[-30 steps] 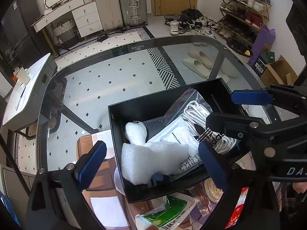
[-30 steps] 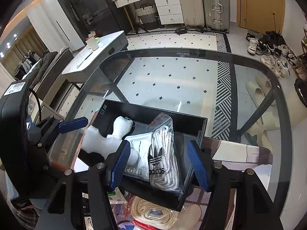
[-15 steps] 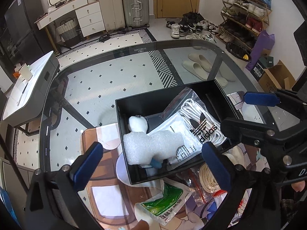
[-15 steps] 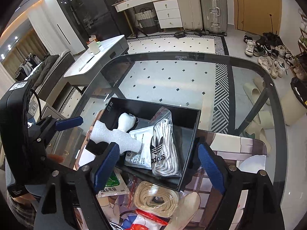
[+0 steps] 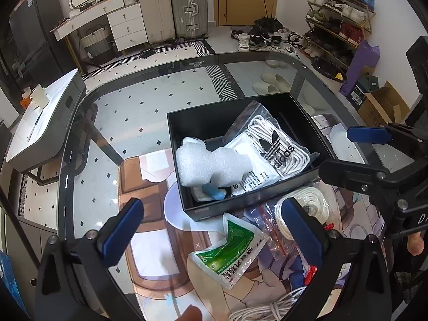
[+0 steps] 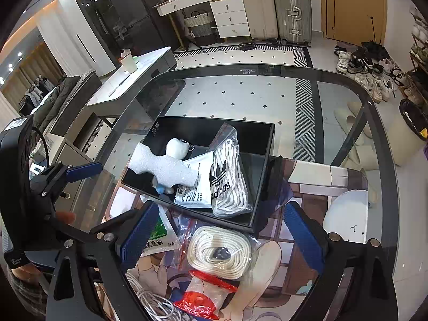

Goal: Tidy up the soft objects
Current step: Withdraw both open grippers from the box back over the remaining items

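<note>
Left wrist view: the black box (image 5: 299, 107) is seen right of centre on the glass table (image 5: 133, 107), its long axis running from lower left to upper right. Inside, the adidas lace bag (image 5: 272, 144) is laid along that axis beside white foam (image 5: 211, 163). The left gripper (image 5: 211, 227) is held wide and empty above a green packet (image 5: 227, 254). The right gripper (image 6: 216, 230) is likewise spread over a coiled rope bag (image 6: 222, 251). Since the earlier frames both grippers have been drawn back from the box

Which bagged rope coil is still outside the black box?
The cream coil, between the right gripper's open jaws; the adidas-marked one lies inside the black box.
</note>
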Motion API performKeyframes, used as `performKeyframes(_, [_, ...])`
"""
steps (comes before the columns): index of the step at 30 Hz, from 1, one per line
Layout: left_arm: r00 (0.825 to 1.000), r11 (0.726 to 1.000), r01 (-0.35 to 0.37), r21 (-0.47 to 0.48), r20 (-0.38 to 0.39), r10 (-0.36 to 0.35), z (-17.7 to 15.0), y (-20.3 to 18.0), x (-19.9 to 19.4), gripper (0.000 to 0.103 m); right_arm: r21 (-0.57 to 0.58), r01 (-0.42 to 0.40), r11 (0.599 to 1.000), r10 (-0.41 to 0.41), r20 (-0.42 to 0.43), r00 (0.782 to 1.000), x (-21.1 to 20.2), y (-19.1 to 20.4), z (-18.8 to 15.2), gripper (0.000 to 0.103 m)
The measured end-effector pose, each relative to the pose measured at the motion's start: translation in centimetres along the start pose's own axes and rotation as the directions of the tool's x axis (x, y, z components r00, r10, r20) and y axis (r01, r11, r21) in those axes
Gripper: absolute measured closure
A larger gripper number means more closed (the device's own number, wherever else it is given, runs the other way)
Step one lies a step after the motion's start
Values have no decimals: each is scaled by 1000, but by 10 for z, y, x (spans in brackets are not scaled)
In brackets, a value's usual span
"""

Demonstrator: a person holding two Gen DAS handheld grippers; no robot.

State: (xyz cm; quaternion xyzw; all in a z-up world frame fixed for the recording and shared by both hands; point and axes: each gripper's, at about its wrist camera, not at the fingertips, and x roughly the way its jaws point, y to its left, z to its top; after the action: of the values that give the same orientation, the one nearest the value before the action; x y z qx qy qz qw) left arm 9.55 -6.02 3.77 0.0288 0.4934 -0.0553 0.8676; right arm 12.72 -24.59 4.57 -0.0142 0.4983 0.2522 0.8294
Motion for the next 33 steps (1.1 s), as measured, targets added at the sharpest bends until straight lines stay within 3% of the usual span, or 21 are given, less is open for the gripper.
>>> performKeyframes(33, [998,995,47,91,27,-50,-65,-7,5,0,-49,46,998,-46,-11,999,13,12,-61,6])
